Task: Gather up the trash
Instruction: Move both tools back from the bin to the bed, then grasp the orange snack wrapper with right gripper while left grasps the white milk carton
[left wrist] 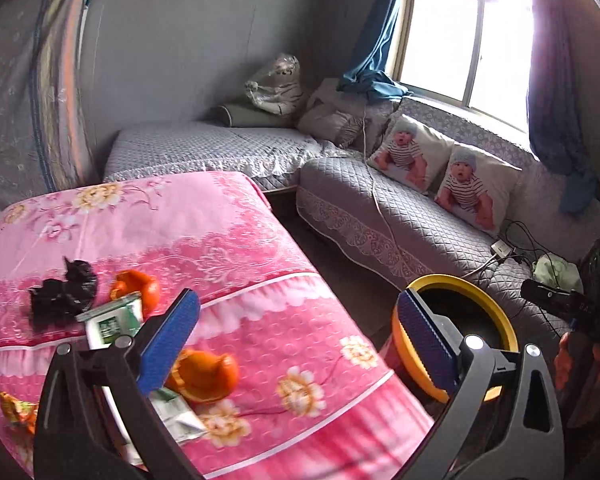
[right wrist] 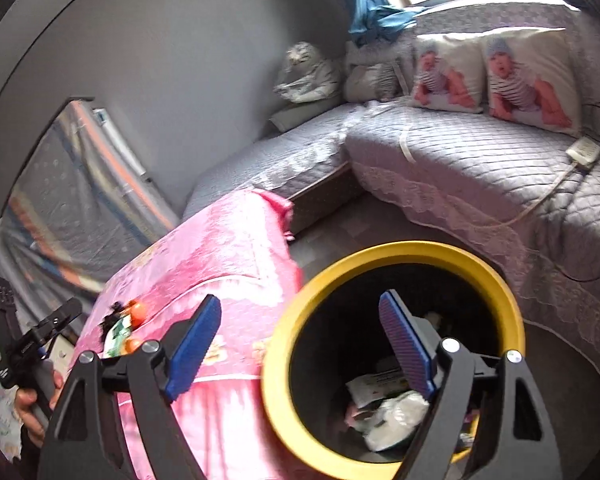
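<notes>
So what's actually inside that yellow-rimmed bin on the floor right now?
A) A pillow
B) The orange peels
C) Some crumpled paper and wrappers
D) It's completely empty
C: the right wrist view looks straight down into the yellow-rimmed bin, where crumpled paper and wrappers lie at the bottom, while the orange peels sit on the pink blanket.

Left gripper's finger [left wrist: 180, 344] masks part of the green-and-white carton [left wrist: 112, 320] and orange peel [left wrist: 206, 376]; an orange wrapper [left wrist: 18, 410] is cropped at nine o'clock; the yellow-rimmed bin's [right wrist: 296, 320] contents [right wrist: 388, 412] are blurred, unidentifiable.
</notes>
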